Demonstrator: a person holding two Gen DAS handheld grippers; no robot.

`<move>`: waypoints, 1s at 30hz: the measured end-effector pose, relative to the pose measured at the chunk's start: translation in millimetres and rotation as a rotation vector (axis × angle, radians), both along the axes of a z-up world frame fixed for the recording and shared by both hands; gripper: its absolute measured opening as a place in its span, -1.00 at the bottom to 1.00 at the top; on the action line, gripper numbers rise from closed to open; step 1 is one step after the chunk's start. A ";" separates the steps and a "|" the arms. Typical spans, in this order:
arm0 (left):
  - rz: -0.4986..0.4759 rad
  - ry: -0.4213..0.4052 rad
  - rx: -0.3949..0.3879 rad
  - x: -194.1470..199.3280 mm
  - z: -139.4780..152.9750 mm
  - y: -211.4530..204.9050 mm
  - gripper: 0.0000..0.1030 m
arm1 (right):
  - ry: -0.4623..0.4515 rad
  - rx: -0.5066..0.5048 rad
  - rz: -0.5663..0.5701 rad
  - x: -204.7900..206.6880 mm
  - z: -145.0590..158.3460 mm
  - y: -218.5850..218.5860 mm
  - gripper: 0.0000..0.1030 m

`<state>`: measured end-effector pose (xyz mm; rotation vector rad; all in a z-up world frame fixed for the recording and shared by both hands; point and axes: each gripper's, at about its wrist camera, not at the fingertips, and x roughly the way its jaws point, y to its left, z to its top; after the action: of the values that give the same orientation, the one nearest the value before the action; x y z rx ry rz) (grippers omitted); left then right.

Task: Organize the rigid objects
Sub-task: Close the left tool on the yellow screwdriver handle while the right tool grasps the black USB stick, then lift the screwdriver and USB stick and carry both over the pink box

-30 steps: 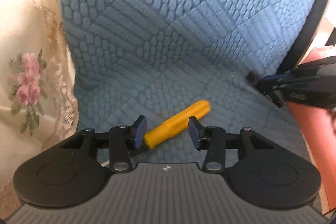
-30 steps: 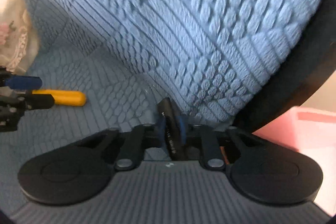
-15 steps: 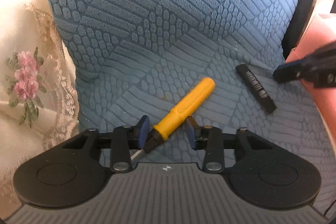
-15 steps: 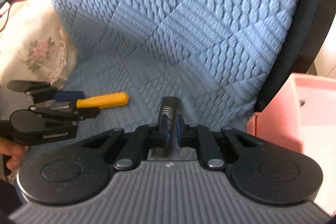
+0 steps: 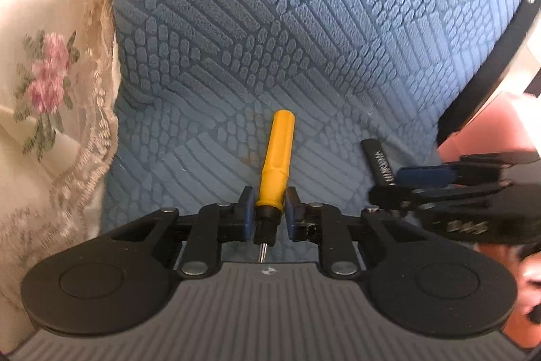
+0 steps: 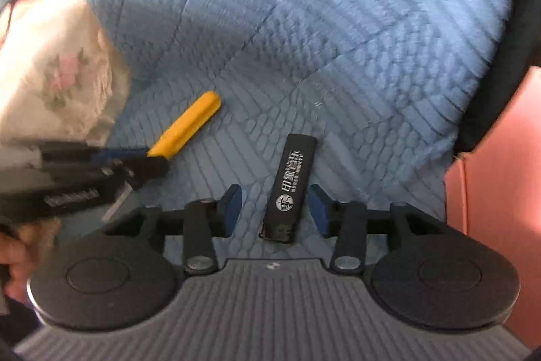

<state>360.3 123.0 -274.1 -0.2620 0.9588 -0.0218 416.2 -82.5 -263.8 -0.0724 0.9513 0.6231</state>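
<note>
My left gripper (image 5: 268, 208) pinches the yellow screwdriver (image 5: 278, 158). My right gripper (image 6: 274, 208) has just been opening, and the black lighter (image 6: 290, 185) lies loose between its jaws. Sorting both is left.

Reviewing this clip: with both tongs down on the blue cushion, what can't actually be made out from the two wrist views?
- Screwdriver tip: in the left wrist view the left tongs body covers it; the right wrist view is blurred there.
- Pink box: cut off by the right edge in the right wrist view, so its contents cannot be seen.
- Small print on the black stick: too small to read.
- Right tongs in the left wrist view: motion-blurred.
</note>
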 end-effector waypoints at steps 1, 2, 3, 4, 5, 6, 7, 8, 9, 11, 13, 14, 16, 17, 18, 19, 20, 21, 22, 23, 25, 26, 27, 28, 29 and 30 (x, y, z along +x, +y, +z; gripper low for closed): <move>0.009 0.001 -0.007 -0.5 -0.2 -0.9 -0.57 | -0.027 -0.022 0.006 -4.9 -0.4 2.2 -0.13; 0.019 0.001 -0.016 -1.8 0.1 -1.8 -0.57 | -0.059 -0.051 0.015 -7.2 -2.0 7.4 -0.14; 0.027 0.003 -0.026 -3.6 0.3 -3.0 -0.57 | -0.067 -0.075 0.026 -6.1 -0.6 11.4 -0.18; 0.035 0.004 -0.035 -6.2 0.4 -4.2 -0.57 | -0.087 -0.092 0.042 -9.1 -1.7 15.2 -0.40; 0.042 0.005 -0.041 -9.1 0.6 -6.1 -0.57 | -0.098 -0.110 0.053 -10.8 -1.9 17.4 -0.45; 0.051 0.005 -0.049 -13.0 1.3 -9.0 -0.57 | -0.109 -0.126 0.058 -12.3 -0.3 18.8 -0.46; 0.058 0.005 -0.052 -16.2 1.6 -11.5 -0.57 | -0.115 -0.121 0.057 -12.7 -1.4 20.8 -0.46; 0.064 0.001 -0.046 -20.7 3.0 -15.4 -0.57 | -0.117 -0.111 0.053 -14.1 0.4 19.3 -0.47; 0.072 -0.009 -0.040 -25.9 5.4 -18.9 -0.57 | -0.115 -0.107 0.050 -15.9 3.2 15.1 -0.47; 0.085 -0.020 -0.050 -36.9 8.6 -25.5 -0.57 | -0.116 -0.101 0.049 -21.9 10.3 -1.5 -0.47; 0.097 -0.023 -0.061 -46.6 10.2 -31.5 -0.57 | -0.118 -0.087 0.041 -29.6 14.1 -10.8 -0.48; 0.100 -0.023 -0.062 -51.5 11.0 -34.9 -0.57 | -0.111 -0.084 0.036 -33.8 13.1 -12.7 -0.48; 0.102 -0.029 -0.073 -60.2 12.5 -40.0 -0.57 | -0.095 -0.076 0.031 -43.0 15.4 -19.4 -0.49; 0.103 -0.031 -0.079 -64.8 12.9 -42.3 -0.57 | -0.098 -0.077 0.034 -49.6 16.7 -20.4 -0.49; 0.103 -0.030 -0.082 -69.6 13.4 -44.9 -0.57 | -0.104 -0.080 0.038 -55.3 18.5 -21.5 -0.49; 0.104 -0.028 -0.081 -74.6 13.9 -47.7 -0.57 | -0.109 -0.081 0.039 -60.8 19.2 -21.3 -0.49; 0.102 -0.029 -0.079 -79.8 15.0 -50.2 -0.57 | -0.105 -0.077 0.035 -65.8 18.7 -22.0 -0.50; 0.105 -0.031 -0.079 -85.6 16.0 -52.6 -0.57 | -0.098 -0.072 0.030 -70.1 18.1 -23.2 -0.50; 0.108 -0.031 -0.083 -91.0 16.7 -54.7 -0.57 | -0.094 -0.073 0.026 -73.8 19.6 -28.0 -0.50; 0.110 -0.031 -0.090 -97.6 17.6 -55.6 -0.57 | -0.097 -0.078 0.022 -80.2 19.3 -30.0 -0.50; 0.117 -0.030 -0.098 -109.7 18.7 -58.6 -0.57 | -0.105 -0.085 0.022 -94.5 22.2 -40.4 -0.50; 0.125 -0.030 -0.103 -116.6 18.9 -60.5 -0.57 | -0.107 -0.087 0.021 -101.4 24.1 -45.1 -0.50; 0.134 -0.031 -0.112 -122.5 18.3 -62.2 -0.57 | -0.108 -0.085 0.019 -108.5 24.4 -48.1 -0.51; 0.143 -0.030 -0.121 -126.0 16.8 -63.9 -0.57 | -0.109 -0.085 0.016 -114.5 24.8 -53.0 -0.52; 0.153 -0.028 -0.129 -132.4 17.5 -65.9 -0.57 | -0.111 -0.083 0.010 -121.5 25.2 -56.4 -0.57; 0.153 -0.033 -0.132 -137.7 19.2 -67.4 -0.57 | -0.113 -0.080 0.006 -127.8 25.3 -59.5 -0.89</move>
<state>222.7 55.6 -254.9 -0.4547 0.9036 0.0505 288.5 -142.0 -238.5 -0.1804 0.8664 0.5805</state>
